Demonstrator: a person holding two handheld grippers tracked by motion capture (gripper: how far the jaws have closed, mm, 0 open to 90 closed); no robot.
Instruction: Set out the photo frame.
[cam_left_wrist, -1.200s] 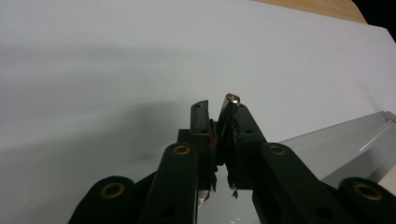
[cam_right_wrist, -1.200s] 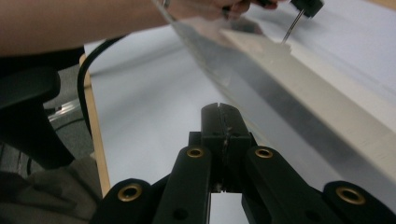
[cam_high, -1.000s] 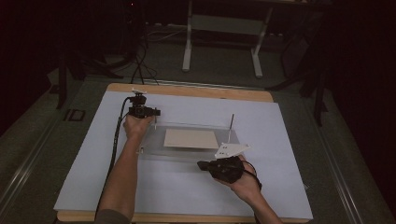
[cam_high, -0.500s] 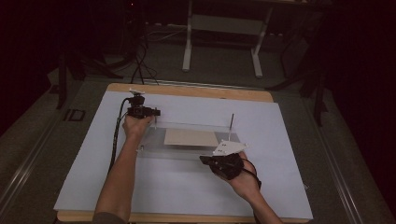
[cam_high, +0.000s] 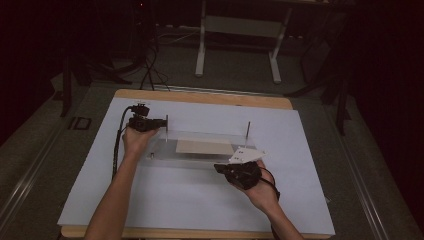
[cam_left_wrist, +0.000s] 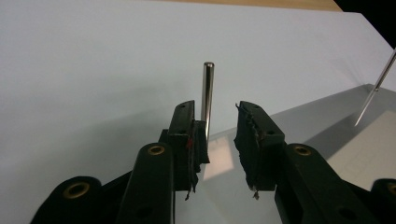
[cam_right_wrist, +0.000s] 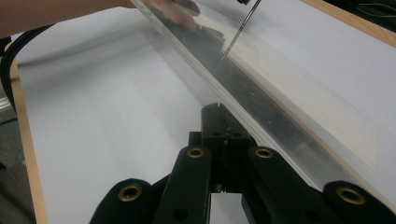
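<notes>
1. Tongs on the left (cam_left_wrist: 215, 135) set at the left pin (cam_left_wrist: 207, 95) of the clear plate (cam_high: 200, 159); jaws parted, pin standing upright in the gap close against one pad, other pad well clear. Nothing gripped yet.
2. Tongs on the right (cam_right_wrist: 225, 140) closed flat, pad to pad, nothing between them; nose just beside the near edge of the clear plate, at its right end in the high view.
3. Change over the last second: right hand (cam_high: 257, 187) drifted slightly along the plate's near edge; left hand (cam_high: 135, 142) and its tongs unmoved at the left pin. Plate, tan sheet (cam_high: 205, 146) on it, and right pin (cam_high: 248, 127) unshifted.
4. Clear plate lying flat on the tabletop (cam_high: 300, 200), mid-surface, both pins upright at its far corners.
5. Reading: left side ready to close on the pin; right side probably settling to steady the plate edge. Work at the approach stage, no grasp made.
</notes>
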